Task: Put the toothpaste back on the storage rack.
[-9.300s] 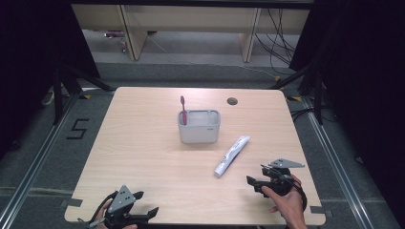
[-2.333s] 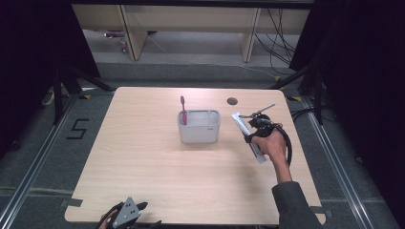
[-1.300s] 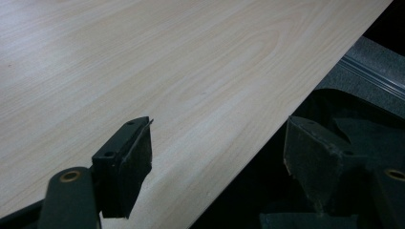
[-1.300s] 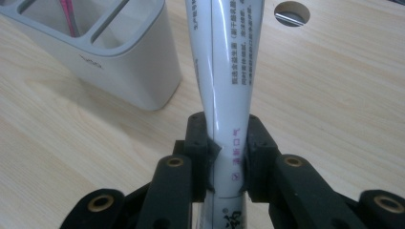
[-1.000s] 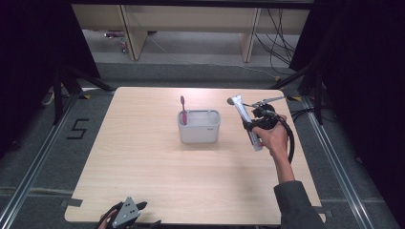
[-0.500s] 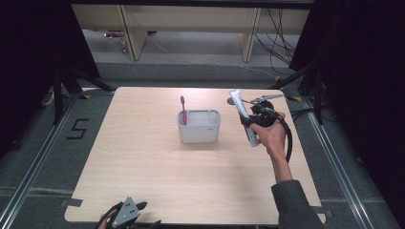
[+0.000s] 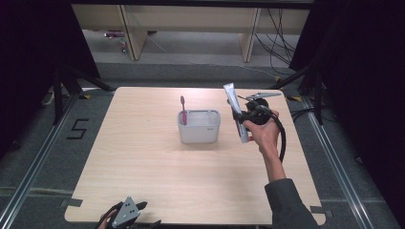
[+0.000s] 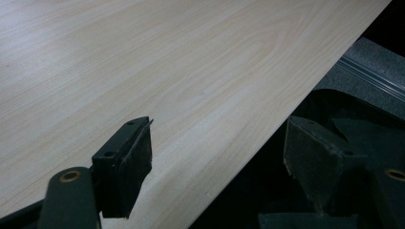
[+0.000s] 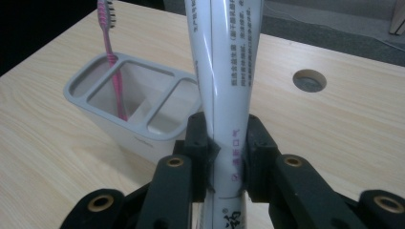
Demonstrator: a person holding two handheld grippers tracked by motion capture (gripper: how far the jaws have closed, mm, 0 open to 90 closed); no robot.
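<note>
Within the last second the right gripper [image 7: 244, 116], clamped on 1 toothpaste tube [image 9: 224, 71], had tilted it more upright just right of the grey holder [image 9: 143, 112]; insertion looked near. Ahead-left of the gripper stood 1 holder with 3 compartments and 1 pink toothbrush [image 9: 112, 52]. The left gripper [image 8: 217, 162] rested apart at the desk [image 7: 157, 167] edge.

I count one toothpaste tube [image 9: 224, 86], one pink toothbrush [image 9: 111, 52], one grey holder [image 9: 138, 125] with three compartments, two grippers.
</note>
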